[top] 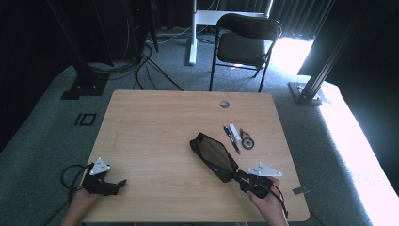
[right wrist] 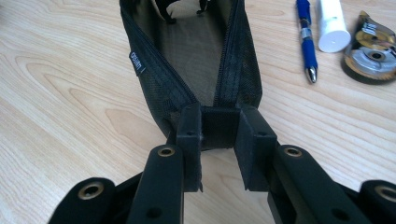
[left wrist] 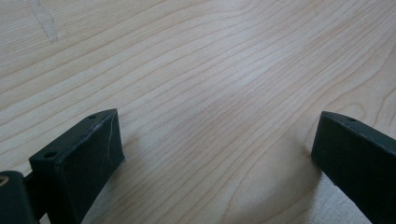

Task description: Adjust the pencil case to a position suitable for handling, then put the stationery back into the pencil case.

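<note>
A black mesh pencil pouch [top: 214,156] lies unzipped on the wooden table [top: 155,132], its mouth gaping. My right gripper [top: 241,178] is shut on the pouch's near end; in the right gripper view the pouch [right wrist: 196,60] runs away from the right gripper [right wrist: 219,128], whose two pads squeeze the fabric tab by the zipper. A blue pen [top: 231,139], a white tube [top: 235,133] and a tape roll [top: 247,140] lie to the right of the pouch. My left gripper [top: 120,184] rests at the table's near left, open, with bare wood between its jaws in the left gripper view, the left gripper [left wrist: 215,149].
A round cable hole [top: 224,104] sits near the table's far edge. Beyond the table stand a black folding chair [top: 242,44] and dark frame posts [top: 315,80]. Cables run across the floor at the back left.
</note>
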Motion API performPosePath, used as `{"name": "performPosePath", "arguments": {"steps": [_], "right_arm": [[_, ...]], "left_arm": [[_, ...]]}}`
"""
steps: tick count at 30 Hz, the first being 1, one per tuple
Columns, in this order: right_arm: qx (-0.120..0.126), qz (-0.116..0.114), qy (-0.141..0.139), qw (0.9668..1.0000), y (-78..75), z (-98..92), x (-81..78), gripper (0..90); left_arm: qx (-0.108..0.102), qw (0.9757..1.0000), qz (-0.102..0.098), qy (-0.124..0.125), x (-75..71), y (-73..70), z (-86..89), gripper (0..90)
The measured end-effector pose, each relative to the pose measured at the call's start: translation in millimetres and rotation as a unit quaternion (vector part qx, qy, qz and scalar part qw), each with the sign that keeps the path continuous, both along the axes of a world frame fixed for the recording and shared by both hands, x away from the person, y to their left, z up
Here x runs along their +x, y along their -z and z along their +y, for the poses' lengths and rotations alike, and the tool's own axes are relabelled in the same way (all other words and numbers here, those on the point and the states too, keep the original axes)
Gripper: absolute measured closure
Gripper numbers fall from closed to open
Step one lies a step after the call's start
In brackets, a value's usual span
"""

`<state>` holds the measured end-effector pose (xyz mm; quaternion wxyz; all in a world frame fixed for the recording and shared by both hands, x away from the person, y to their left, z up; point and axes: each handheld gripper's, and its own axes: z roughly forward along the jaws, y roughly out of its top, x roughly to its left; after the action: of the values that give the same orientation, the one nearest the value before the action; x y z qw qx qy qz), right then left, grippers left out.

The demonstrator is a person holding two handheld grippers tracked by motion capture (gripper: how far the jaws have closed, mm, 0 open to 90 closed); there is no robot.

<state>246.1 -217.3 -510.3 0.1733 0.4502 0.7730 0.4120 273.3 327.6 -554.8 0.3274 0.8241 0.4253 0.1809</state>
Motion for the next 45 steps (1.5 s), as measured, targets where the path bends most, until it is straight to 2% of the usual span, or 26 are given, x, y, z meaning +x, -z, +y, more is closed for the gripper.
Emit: {"name": "performPosePath", "arguments": {"steps": [4, 11, 16, 23, 30, 38, 45], "right_arm": [[-0.001, -0.002, 0.012, 0.9999, 0.7, -6.9, -7.2, 72.7], [-0.001, -0.002, 0.017, 0.9998, 1.1, -14.1, -22.1, 72.6], [-0.014, -0.007, 0.015, 0.9998, 1.7, -15.4, -22.5, 69.1], [0.005, -0.008, 0.019, 0.9998, -5.0, -20.0, -21.0, 63.6], [0.016, -0.030, 0.021, 0.9992, -20.6, -24.4, -14.7, 55.9], [0.028, -0.055, 0.029, 0.9977, -33.2, -30.2, 0.8, 49.5], [0.024, -0.059, 0.038, 0.9973, -37.3, -37.0, 20.9, 46.4]], "left_arm": [[0.000, 1.0000, 0.000, 0.000, 0.0, 0.0, 0.0, 2.2], [0.000, 1.0000, 0.000, 0.000, 0.0, 0.0, 0.0, 2.2], [0.000, 1.0000, 0.000, 0.000, 0.0, 0.0, -0.1, 2.2], [0.000, 1.0000, 0.000, -0.001, 0.0, 0.0, -0.1, 2.2], [0.000, 1.0000, 0.000, 0.000, 0.0, 0.1, 0.0, 2.2], [0.000, 1.0000, 0.000, 0.000, 0.0, 0.0, 0.0, 2.2], [0.000, 1.0000, 0.000, 0.000, 0.0, 0.0, 0.0, 2.2]]}}
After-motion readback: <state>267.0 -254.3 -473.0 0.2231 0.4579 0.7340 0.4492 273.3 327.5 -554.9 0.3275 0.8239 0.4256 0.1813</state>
